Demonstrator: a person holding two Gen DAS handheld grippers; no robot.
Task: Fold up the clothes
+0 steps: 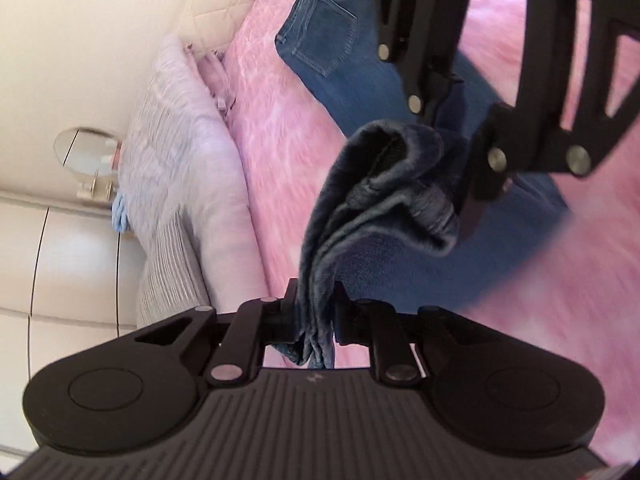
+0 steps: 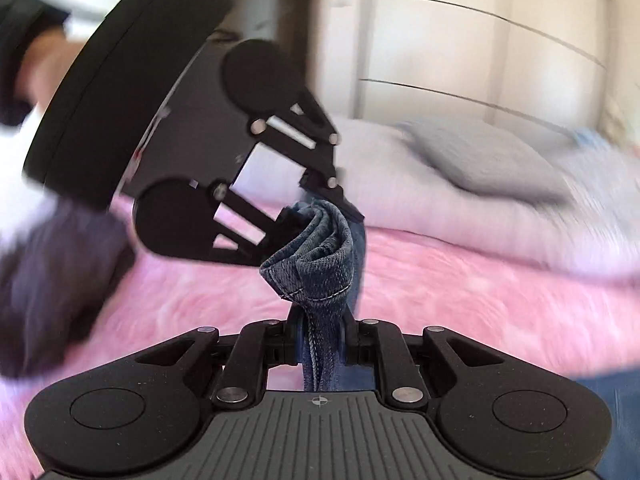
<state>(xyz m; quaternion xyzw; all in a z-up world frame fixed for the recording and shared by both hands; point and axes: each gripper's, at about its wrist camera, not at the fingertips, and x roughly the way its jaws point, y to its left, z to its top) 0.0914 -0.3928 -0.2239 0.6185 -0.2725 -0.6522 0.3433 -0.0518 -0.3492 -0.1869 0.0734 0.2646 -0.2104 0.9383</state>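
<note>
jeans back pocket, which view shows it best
The left wrist view: the back pocket of the jeans lies flat on the pink blanket, stitching visible. The right wrist view shows only the bunched hem pinched between both grippers, no pocket.

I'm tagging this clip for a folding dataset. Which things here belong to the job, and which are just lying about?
In the job:
jeans, both hems lifted
left tool, shut on a hem
right tool, shut on a hem

Lying about:
pink blanket
pillow
round mirror
dark garment
</note>
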